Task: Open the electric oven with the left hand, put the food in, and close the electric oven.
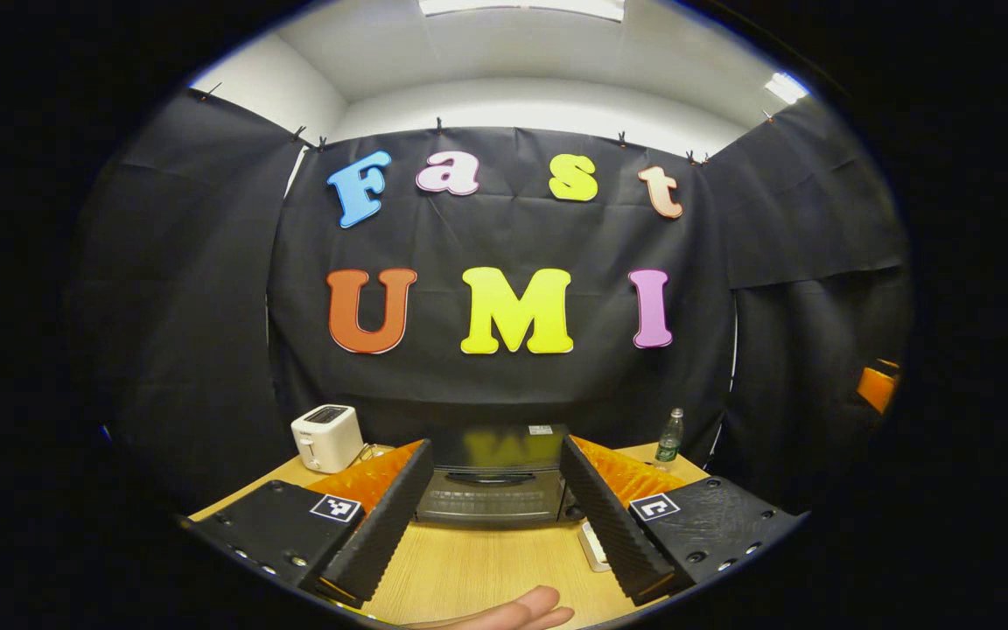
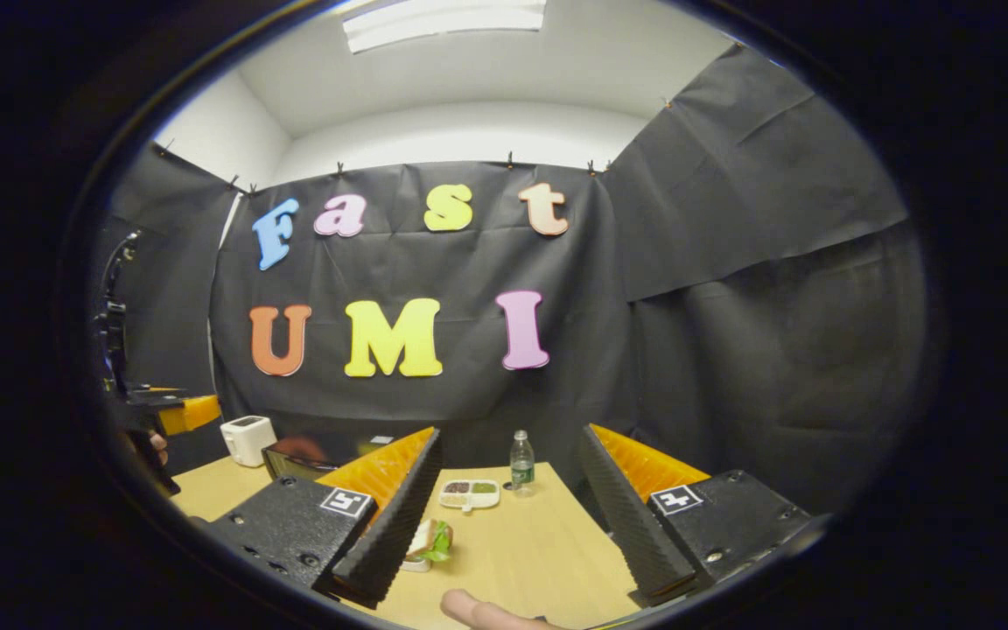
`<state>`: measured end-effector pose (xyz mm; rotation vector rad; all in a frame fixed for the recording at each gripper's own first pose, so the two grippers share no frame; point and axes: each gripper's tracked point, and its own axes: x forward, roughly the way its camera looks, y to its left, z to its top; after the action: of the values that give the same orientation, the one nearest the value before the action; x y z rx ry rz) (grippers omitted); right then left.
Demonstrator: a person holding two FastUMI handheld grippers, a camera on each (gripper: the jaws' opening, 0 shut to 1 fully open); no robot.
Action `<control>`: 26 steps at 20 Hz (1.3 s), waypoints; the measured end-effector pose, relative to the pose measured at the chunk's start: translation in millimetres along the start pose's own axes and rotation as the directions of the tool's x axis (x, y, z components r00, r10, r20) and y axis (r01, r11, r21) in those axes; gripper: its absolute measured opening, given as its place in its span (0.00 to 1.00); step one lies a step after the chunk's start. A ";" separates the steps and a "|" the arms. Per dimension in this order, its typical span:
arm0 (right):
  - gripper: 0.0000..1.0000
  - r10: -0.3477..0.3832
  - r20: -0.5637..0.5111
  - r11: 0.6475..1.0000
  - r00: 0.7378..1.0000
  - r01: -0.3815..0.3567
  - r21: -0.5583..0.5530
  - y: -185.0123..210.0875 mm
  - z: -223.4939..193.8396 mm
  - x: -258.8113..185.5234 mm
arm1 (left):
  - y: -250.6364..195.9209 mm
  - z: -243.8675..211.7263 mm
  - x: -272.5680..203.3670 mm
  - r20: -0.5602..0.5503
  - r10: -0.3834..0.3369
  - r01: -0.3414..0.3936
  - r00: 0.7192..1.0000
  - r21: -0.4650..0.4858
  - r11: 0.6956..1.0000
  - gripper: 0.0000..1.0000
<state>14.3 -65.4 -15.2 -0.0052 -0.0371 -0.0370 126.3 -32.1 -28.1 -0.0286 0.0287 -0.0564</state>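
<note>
Left gripper view, left to right: white toaster at the table's far left corner; left gripper with fingers spread wide, nothing between them, black ridged pads and orange backs, held above the wooden top; oven, black, door shut, handle across its top edge, seen straight ahead through the gap between the fingers at the table's far side; a white tray edge just beside the inner face of the right-hand finger, mostly hidden by it; green bottle upright at the far right corner; a fingertip of a hand at the bottom edge. Right gripper view, left to right: the left gripper's body with an orange part at the far left edge, its fingers not clear enough to read here; toaster; oven, partly hidden behind the near finger; right gripper, likewise spread wide and holding nothing; sandwich with green lettuce, lying on the table just beside the left-hand finger; divided white dish with dark and green fillings, farther back, apart from the oven; bottle upright just beside that dish; a fingertip at the bottom edge.
</note>
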 end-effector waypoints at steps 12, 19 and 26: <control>0.96 0.023 0.019 1.000 1.000 -0.023 -0.018 -8.8 -12.7 21.4 | 25.5 -121.0 171.6 -0.215 0.011 -0.018 0.977 -0.030 0.999 0.93; 0.96 0.010 -0.003 1.000 1.000 -0.010 -0.001 -12.9 -30.4 35.9 | 19.7 -162.1 214.9 -0.283 -0.021 0.015 0.959 -0.023 1.000 0.93; 1.00 0.000 -0.028 1.000 1.000 0.000 0.008 -17.9 -42.0 42.9 | 19.2 -174.5 213.3 -0.314 -0.005 0.013 0.949 0.024 1.000 0.96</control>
<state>58.0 -85.1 -55.5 0.0030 -0.0092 -0.0369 335.1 -29.9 -209.0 0.0060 0.3471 -0.0697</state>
